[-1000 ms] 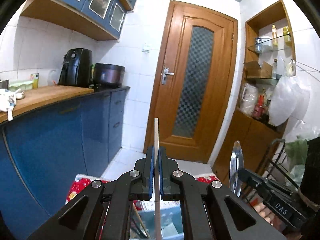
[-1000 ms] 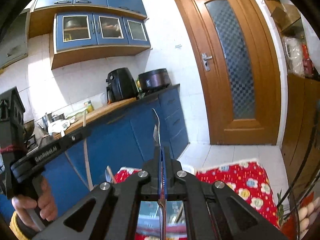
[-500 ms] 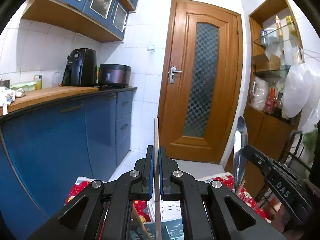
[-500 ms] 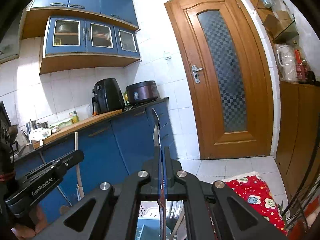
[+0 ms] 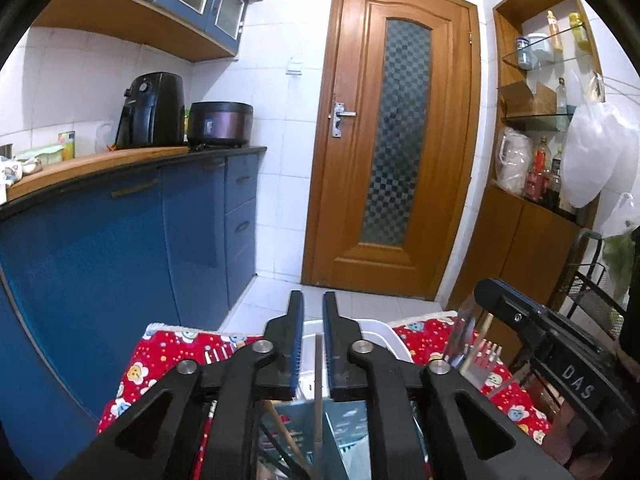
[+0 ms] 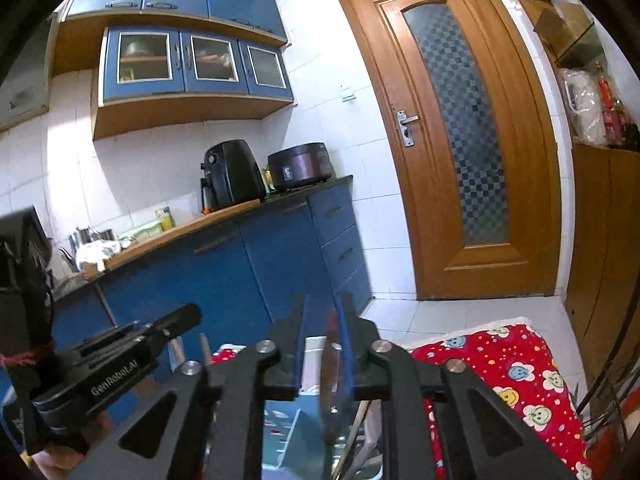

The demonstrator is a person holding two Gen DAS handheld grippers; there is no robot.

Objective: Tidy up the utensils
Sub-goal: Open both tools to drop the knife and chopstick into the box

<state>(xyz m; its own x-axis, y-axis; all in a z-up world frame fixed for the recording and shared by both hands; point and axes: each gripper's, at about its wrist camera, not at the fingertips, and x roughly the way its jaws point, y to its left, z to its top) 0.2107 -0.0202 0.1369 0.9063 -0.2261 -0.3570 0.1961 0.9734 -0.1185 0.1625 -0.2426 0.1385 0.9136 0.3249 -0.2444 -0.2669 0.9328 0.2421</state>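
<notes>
above the white basket point(image 5: 394, 334) on the red cloth point(image 5: 168, 354), the left gripper point(image 5: 313, 312) has just been opening, its released chopstick point(image 5: 318, 384) standing free between the jaws. the right gripper point(image 6: 322, 316) has likewise just let go; a blurred metal utensil point(image 6: 331, 360) stands between its jaws.
</notes>
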